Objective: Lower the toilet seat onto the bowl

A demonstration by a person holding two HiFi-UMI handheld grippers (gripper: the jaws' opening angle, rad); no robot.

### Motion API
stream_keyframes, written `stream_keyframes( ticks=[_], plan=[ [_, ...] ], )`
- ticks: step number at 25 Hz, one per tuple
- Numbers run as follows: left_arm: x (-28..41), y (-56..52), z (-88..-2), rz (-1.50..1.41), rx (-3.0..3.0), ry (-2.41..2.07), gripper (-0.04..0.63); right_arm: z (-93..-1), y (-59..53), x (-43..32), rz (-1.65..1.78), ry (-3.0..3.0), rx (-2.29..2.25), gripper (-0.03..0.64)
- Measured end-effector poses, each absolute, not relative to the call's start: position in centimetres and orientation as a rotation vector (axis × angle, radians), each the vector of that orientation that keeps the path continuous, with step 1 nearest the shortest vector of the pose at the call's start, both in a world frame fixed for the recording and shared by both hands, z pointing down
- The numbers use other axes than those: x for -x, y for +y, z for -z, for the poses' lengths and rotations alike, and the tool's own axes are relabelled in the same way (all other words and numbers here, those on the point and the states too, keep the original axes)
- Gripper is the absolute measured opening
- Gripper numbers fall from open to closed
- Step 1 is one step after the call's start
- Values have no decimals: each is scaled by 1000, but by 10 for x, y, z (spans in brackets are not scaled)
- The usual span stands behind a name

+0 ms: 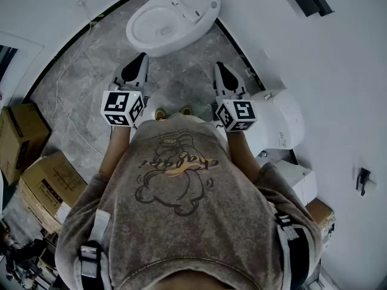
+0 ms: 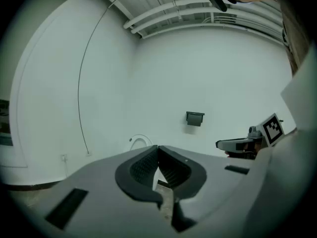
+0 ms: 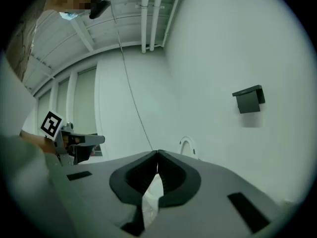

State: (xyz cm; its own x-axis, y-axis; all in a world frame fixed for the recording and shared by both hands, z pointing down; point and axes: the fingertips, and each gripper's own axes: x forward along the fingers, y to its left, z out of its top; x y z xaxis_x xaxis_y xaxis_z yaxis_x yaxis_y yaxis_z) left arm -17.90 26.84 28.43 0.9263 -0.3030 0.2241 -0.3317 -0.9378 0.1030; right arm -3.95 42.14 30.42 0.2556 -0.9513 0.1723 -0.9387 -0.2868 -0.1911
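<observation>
Left gripper and right gripper both have jaws clenched together. We hold them side by side over the floor. Toilet sits ahead, well apart.

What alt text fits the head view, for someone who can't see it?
Seen from above, a person holds the left gripper and right gripper, both shut and empty, toward a white toilet with its bowl uncovered, on a grey tiled floor. Cardboard boxes stand at the left.
</observation>
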Motion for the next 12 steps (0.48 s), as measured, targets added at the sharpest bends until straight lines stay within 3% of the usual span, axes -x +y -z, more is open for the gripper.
stream_keyframes(
  ticks=[12],
  plan=[
    [151, 291, -284, -290, -2946, -530, 11, -317, 445, 11, 398, 1866, 2405, 28]
  ],
)
